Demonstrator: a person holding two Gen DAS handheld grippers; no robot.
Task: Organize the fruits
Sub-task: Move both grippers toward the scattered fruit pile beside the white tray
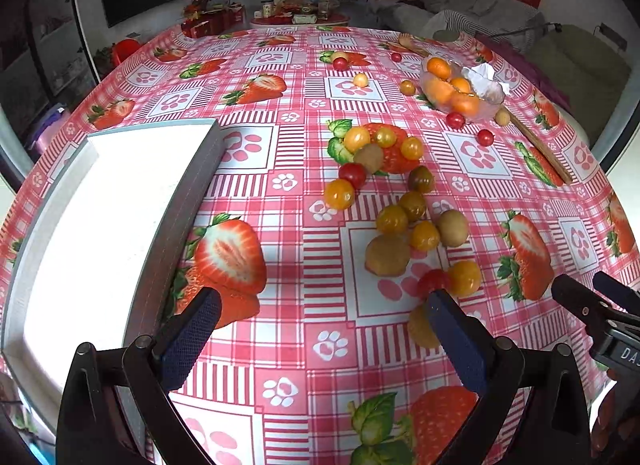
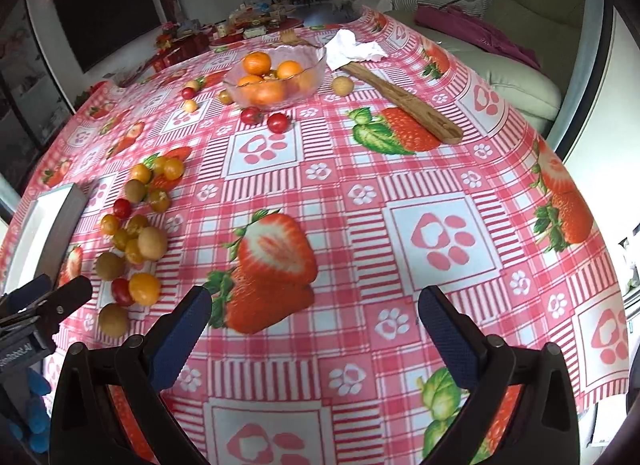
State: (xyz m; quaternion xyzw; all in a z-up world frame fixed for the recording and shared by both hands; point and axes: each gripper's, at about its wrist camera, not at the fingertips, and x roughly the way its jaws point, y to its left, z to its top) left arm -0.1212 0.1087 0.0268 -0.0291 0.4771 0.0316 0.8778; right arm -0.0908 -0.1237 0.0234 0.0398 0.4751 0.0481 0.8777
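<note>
Left to right, as met ahead of the two hand-held tools. Far left of the left gripper [image 1: 320, 317]: shallow white rectangular tray with grey rim [image 1: 180, 189], apparently empty. Jaws of the left gripper wide apart, holding nothing, above the red-and-white checked strawberry-print tablecloth [image 1: 280, 185]. Just ahead and right of its right finger: loose cluster of small round fruits [image 1: 400, 201], comprising glossy orange-yellow cherry tomatoes [image 1: 339, 194], red cherry tomatoes [image 1: 353, 174] and dull brown-skinned round fruits [image 1: 387, 254]. Probably light, smooth and prone to rolling; thin skins likely to split under hard squeeze. Best taken across the widest part, one at a time, with gentle closure. Right gripper [image 2: 316, 313] likewise spread, empty, over bare cloth. Far ahead: clear glass bowl of oranges [image 2: 276, 77], crumpled white tissue [image 2: 352, 50], long wooden spatula [image 2: 404, 99].
</note>
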